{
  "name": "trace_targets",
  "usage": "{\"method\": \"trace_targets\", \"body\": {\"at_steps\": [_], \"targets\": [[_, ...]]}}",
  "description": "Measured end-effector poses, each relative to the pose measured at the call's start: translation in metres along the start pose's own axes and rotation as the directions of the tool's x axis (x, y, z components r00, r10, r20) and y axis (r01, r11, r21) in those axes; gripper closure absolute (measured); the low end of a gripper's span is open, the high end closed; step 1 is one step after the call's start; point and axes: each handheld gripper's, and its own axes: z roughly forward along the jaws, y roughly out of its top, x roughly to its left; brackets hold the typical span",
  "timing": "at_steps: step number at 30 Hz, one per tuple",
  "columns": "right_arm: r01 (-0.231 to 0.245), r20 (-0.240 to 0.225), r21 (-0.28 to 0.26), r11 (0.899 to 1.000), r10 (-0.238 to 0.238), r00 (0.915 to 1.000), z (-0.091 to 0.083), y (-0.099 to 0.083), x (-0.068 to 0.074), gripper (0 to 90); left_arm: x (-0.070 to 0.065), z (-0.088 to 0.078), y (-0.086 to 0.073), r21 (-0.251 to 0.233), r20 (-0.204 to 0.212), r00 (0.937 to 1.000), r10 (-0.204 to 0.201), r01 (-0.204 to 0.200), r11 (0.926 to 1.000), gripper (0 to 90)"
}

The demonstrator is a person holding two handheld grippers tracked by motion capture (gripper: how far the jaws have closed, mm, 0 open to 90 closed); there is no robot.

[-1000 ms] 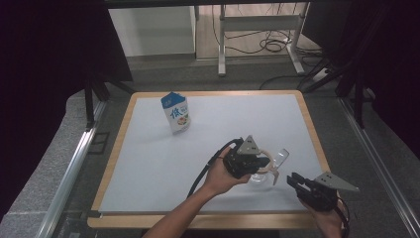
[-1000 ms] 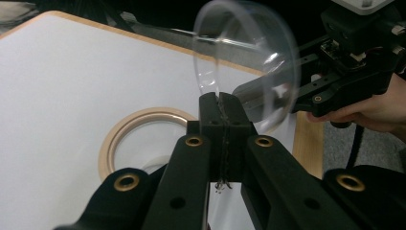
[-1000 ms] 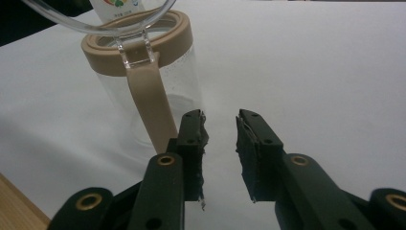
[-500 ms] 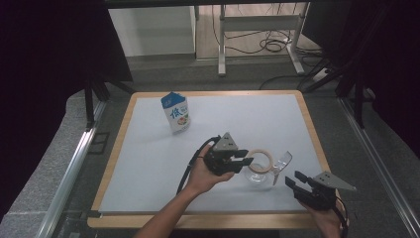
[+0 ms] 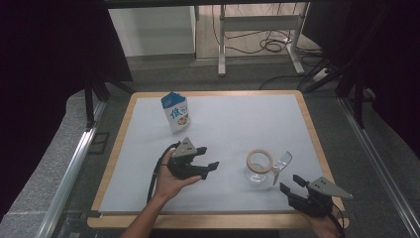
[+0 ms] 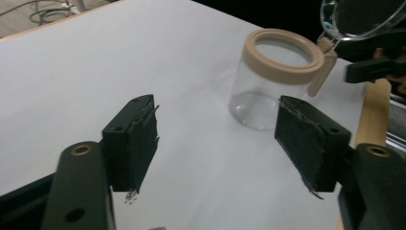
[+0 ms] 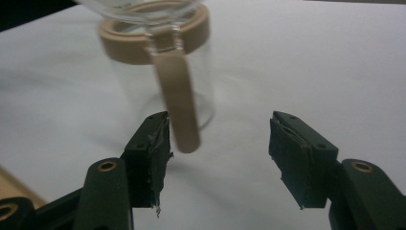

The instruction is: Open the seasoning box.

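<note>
A clear glass jar (image 5: 259, 167) with a tan rim stands on the white board (image 5: 233, 121), its clear hinged lid (image 5: 282, 163) flipped open to the right. My left gripper (image 5: 210, 157) lies left of the jar and apart from it. Its jaws have just been opening and hold nothing. In the left gripper view the jar (image 6: 271, 81) stands beyond the open left gripper (image 6: 216, 111). My right gripper (image 5: 290, 183) sits at the jar's near right. Its jaws have also just been opening, with nothing between them. In the right gripper view the jar's tan clasp (image 7: 179, 108) hangs near one jaw of the right gripper (image 7: 218, 125).
A blue and white milk carton (image 5: 175, 113) stands upright at the board's far left. The board has a wooden frame (image 5: 313, 134). Dark rails and a floor with cables lie beyond it.
My left gripper has let go at the jar, opened, and moved left away from it. The right gripper's jaws have spread wider while staying in place. The jar stands free.
</note>
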Motion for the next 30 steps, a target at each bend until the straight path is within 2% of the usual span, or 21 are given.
{"method": "trace_targets", "body": {"at_steps": [4, 5, 7, 11, 13, 16, 17, 22, 25, 29, 30], "targets": [[0.034, -0.026, -0.002, 0.999, -0.034, 0.9991, -0.009, -0.002, 0.017, 40.3, 0.010, -0.010, -0.013, -0.001, -0.014, 0.9994, -0.030, 0.030, 0.9995, 27.3], [0.045, -0.048, -0.011, 0.999, -0.046, 0.9978, -0.014, -0.002, 0.026, 40.3, 0.011, -0.011, -0.016, 0.001, -0.017, 0.9993, -0.033, 0.033, 0.9994, 26.3], [0.051, -0.060, -0.017, 0.999, -0.052, 0.9969, -0.015, -0.002, 0.030, 40.3, 0.014, -0.013, -0.020, 0.006, -0.021, 0.9990, -0.039, 0.039, 0.9992, 25.9], [0.091, -0.115, -0.043, 0.995, -0.095, 0.9888, -0.016, 0.000, 0.054, 40.3, 0.021, -0.014, -0.027, 0.016, -0.034, 0.9980, -0.053, 0.054, 0.9984, 23.3], [0.103, -0.155, -0.057, 0.993, -0.111, 0.9817, -0.010, 0.003, 0.065, 40.2, 0.024, -0.017, -0.029, 0.009, -0.041, 0.9974, -0.059, 0.059, 0.9982, 22.7], [0.116, -0.177, -0.072, 0.991, -0.127, 0.9760, 0.001, 0.007, 0.076, 40.3, 0.028, -0.021, -0.031, 0.003, -0.054, 0.9969, -0.056, 0.056, 0.9984, 23.6], [0.107, -0.193, -0.078, 0.991, -0.120, 0.9737, 0.006, 0.008, 0.079, 40.3, 0.029, -0.023, -0.032, 0.005, -0.054, 0.9968, -0.058, 0.059, 0.9983, 23.7], [0.132, -0.208, -0.079, 0.988, -0.145, 0.9673, 0.028, 0.018, 0.090, 40.3, 0.037, -0.027, -0.038, 0.013, -0.064, 0.9952, -0.074, 0.075, 0.9971, 23.5], [0.147, -0.212, -0.079, 0.986, -0.161, 0.9640, 0.034, 0.022, 0.093, 40.3, 0.041, -0.031, -0.040, 0.005, -0.075, 0.9932, -0.089, 0.090, 0.9960, 23.5], [0.185, -0.239, -0.081, 0.979, -0.199, 0.9504, 0.053, 0.036, 0.106, 40.3, 0.048, -0.038, -0.041, -0.021, -0.087, 0.9904, -0.108, 0.106, 0.9941, 24.4], [0.185, -0.239, -0.081, 0.979, -0.199, 0.9504, 0.053, 0.036, 0.106, 40.3, 0.050, -0.040, -0.041, -0.027, -0.091, 0.9897, -0.110, 0.108, 0.9938, 24.4]]}}
